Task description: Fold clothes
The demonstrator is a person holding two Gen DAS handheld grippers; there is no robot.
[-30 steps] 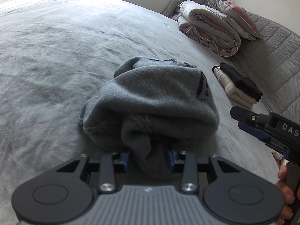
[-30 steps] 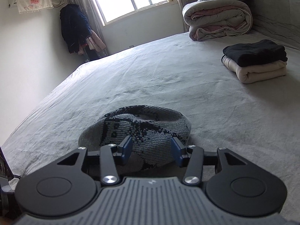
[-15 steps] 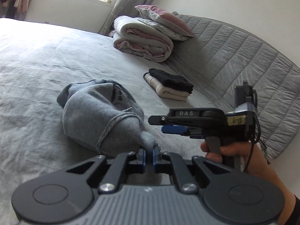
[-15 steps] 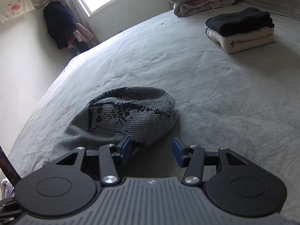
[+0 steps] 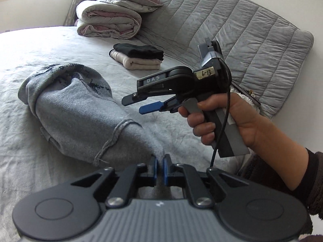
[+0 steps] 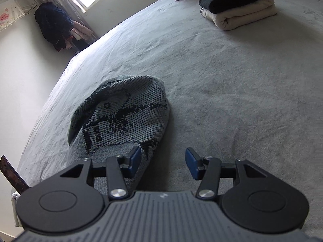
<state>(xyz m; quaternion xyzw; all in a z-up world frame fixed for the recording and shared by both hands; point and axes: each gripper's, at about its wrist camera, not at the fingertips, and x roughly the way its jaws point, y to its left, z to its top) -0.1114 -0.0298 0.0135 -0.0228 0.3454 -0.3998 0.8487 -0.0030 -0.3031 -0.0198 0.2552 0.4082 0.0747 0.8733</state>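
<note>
The grey knitted sweater (image 5: 80, 117) lay bunched on the bed (image 6: 222, 76), soft and limp, one end pinched in the closed left tool (image 5: 159, 168), while the right tool (image 6: 163, 162) stood open beside a loose edge worth taking.

A grey knitted sweater (image 5: 76, 111) with a dark blue-black pattern (image 6: 121, 117) lies bunched in a rounded heap on the grey bed sheet (image 5: 40, 46). Its plain grey inner side faces the left wrist view, a stitched seam looping across it. One end is drawn into a narrow, taut point raised off the sheet; the rest slumps on the sheet.
</note>
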